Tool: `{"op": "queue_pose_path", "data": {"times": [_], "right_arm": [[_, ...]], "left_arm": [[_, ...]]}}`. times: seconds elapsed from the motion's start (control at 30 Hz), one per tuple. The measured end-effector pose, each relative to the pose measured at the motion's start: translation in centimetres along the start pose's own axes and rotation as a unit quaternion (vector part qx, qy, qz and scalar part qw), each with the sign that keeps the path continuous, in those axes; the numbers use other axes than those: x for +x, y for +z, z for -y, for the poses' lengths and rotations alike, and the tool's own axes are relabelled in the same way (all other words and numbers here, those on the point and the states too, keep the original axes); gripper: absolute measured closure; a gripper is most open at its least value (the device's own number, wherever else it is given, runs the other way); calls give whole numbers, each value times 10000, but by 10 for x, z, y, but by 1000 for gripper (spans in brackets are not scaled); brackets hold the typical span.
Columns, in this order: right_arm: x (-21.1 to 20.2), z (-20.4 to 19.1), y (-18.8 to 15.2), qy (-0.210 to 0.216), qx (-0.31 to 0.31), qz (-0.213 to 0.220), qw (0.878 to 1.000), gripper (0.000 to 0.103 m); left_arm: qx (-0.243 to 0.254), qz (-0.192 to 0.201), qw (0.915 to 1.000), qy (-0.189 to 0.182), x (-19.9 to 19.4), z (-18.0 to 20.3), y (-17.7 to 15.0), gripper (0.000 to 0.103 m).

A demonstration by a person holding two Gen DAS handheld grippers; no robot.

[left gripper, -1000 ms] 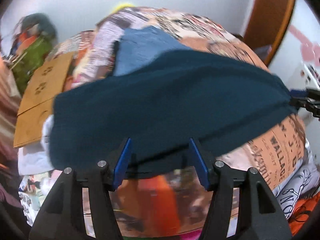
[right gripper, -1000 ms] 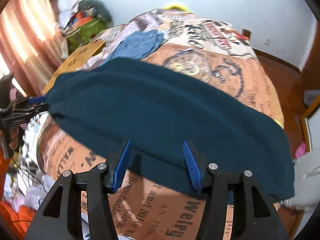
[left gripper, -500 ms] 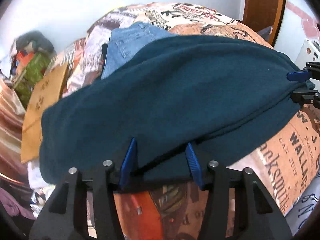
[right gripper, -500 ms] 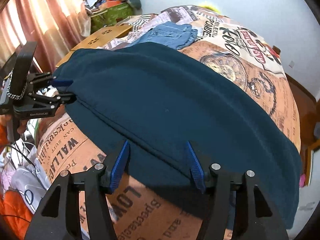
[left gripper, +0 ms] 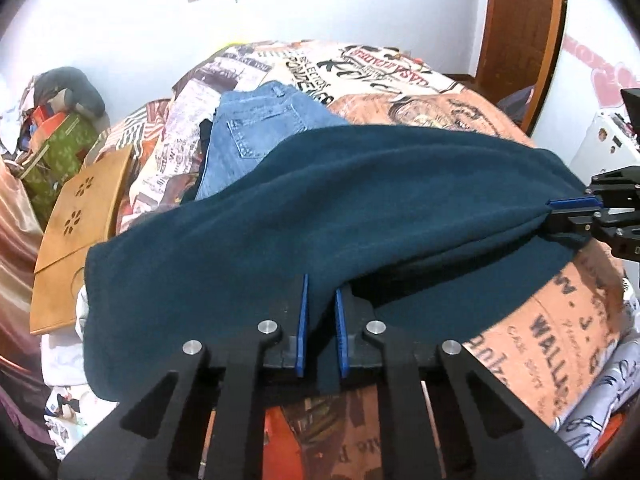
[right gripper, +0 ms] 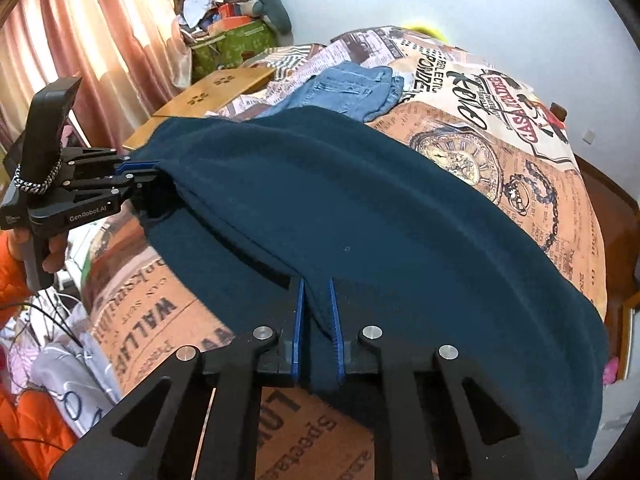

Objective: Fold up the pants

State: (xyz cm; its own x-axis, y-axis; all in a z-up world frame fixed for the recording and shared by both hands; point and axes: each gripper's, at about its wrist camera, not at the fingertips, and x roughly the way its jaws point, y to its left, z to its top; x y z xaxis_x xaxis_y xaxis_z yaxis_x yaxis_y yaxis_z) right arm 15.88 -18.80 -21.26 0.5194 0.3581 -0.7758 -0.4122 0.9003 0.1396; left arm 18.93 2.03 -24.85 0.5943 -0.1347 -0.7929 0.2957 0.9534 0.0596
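Dark teal pants (left gripper: pixel 320 208) lie spread across a bed with a printed cover (left gripper: pixel 560 320). In the left wrist view my left gripper (left gripper: pixel 322 286) is closing on a fold of the pants' near edge, its blue pads pressing the cloth. My right gripper (left gripper: pixel 572 216) pinches the same edge at the far right. In the right wrist view the right gripper (right gripper: pixel 316 284) is closing its jaws on the pants (right gripper: pixel 360 208), cloth squeezed between the pads. The left gripper (right gripper: pixel 148 176) grips the edge at the left, held by a hand in an orange sleeve (right gripper: pixel 12 280).
Folded blue jeans (left gripper: pixel 256 132) lie on the bed beyond the pants. A wooden board (left gripper: pixel 80 220) and a green bag (left gripper: pixel 60 148) sit at the bed's left side. Curtains (right gripper: pixel 100 40) hang on the left, and a wooden door frame (left gripper: pixel 520 40) stands at the right.
Both grippers went from open around the pants' near edge to shut on it. The gripped edge now bunches up into a raised fold between the two grippers.
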Motion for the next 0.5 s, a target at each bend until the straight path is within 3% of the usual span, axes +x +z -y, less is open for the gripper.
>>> {"op": "queue_pose_path", "data": {"times": [0.17,0.27,0.5], "right_arm": [[-13,-2,-6,407,355,95,9985,100],[-18,-18,-10,197,91,135,9997,100],[-29,-13,-11,6,204,217,9996,99]], "left_arm": [[42,48,10000,-52,-14,3,-9,92],[18,20,9999,-145,-17,4,-17,93],[80,-349,9990,-267,-4,11,-41,94]]}}
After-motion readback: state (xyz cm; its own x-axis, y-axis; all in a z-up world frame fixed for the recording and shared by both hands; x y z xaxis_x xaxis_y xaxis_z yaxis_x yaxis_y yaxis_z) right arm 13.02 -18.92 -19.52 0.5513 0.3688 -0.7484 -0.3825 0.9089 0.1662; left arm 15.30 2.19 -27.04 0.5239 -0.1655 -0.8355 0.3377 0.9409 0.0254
